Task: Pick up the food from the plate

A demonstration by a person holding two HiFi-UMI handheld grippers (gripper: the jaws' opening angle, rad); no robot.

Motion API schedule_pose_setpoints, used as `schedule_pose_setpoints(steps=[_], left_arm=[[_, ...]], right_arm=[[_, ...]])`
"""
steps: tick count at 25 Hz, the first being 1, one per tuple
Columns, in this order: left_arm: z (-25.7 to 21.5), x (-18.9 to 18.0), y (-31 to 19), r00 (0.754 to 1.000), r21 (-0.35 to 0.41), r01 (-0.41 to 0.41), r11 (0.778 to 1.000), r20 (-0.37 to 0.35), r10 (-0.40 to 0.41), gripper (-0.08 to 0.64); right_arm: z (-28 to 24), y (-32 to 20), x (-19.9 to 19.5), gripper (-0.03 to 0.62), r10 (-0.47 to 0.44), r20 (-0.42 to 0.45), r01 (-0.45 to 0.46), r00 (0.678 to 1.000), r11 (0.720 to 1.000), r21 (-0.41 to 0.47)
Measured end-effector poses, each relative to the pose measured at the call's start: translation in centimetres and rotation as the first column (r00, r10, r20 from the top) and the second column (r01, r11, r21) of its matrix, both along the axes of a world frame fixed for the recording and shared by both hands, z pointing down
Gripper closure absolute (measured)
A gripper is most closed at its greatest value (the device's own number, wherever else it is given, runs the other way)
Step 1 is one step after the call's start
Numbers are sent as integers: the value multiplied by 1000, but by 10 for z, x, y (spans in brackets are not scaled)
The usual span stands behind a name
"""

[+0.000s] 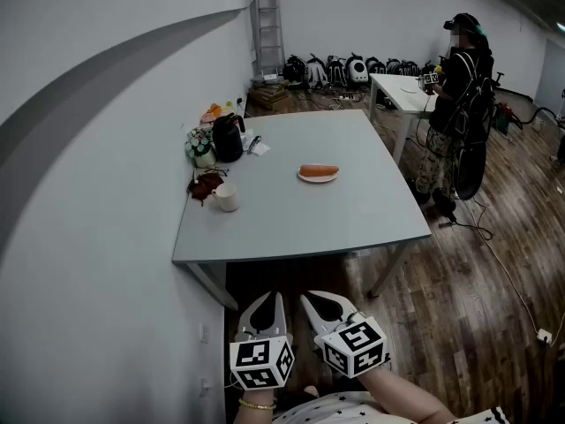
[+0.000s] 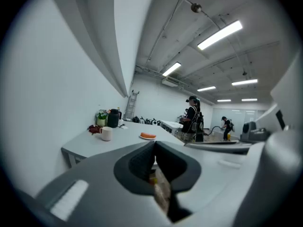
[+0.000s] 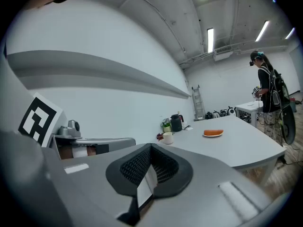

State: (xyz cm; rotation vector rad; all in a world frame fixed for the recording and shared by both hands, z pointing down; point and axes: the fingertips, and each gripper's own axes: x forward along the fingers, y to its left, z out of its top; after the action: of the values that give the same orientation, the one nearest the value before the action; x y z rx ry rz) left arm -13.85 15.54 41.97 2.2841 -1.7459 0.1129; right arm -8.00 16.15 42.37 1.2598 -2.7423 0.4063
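Note:
An orange-red sausage (image 1: 319, 170) lies on a small white plate (image 1: 318, 179) near the middle of the grey table (image 1: 353, 219). It also shows far ahead in the left gripper view as the sausage (image 2: 148, 135), and in the right gripper view as the sausage (image 3: 213, 132). Both grippers hover low in front of the table's near edge, well short of the plate. My left gripper (image 1: 267, 306) is shut and holds nothing, its jaws meeting at the tip of the left gripper (image 2: 154, 144). Beside it the right gripper (image 1: 320, 306) is also shut and empty, as the right gripper (image 3: 151, 147) shows close up.
At the table's left edge stand a white cup (image 1: 228, 197), a black kettle (image 1: 228, 137), a small plant (image 1: 200, 146) and a dark red cloth (image 1: 206, 185). A person (image 1: 459, 87) stands at a white table (image 1: 402, 93) back right. A wall runs along the left.

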Motion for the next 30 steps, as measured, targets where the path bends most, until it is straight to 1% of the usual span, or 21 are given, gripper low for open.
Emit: schedule_pose_setpoints(steps=[3,6,10,14,19,25,30], left_arm=[[4,-12,-9,1000,-5,-7,1000,12,7,552],[7,-18,-16,1000,-15,-15,1000,0,15,552],[9,-14,-38,999,-26,-38,999,-17,38,552],[18,-3,-68,998,-33,-59,998,-4,59,552],[26,4,-127,999,-39,-53,998,-15,52,552],[14,20,-209,999,-22,-27,999,-19,26,552],[12,39,-274,1000,-6,-14,1000,-5,14,552]], right_arm=[[3,-9,-7,594,16,9,-16,1000,1000,-10],[7,-16,-8,595,34,3,-34,999,999,-24],[11,-33,-4,595,53,-24,-54,998,998,-31],[18,-64,5,595,70,-20,-71,997,997,-40],[22,-123,11,595,51,-54,-52,997,998,-17],[20,-207,26,595,8,-81,-9,997,1000,-17],[24,-276,45,595,-20,-102,18,995,1000,-15]])
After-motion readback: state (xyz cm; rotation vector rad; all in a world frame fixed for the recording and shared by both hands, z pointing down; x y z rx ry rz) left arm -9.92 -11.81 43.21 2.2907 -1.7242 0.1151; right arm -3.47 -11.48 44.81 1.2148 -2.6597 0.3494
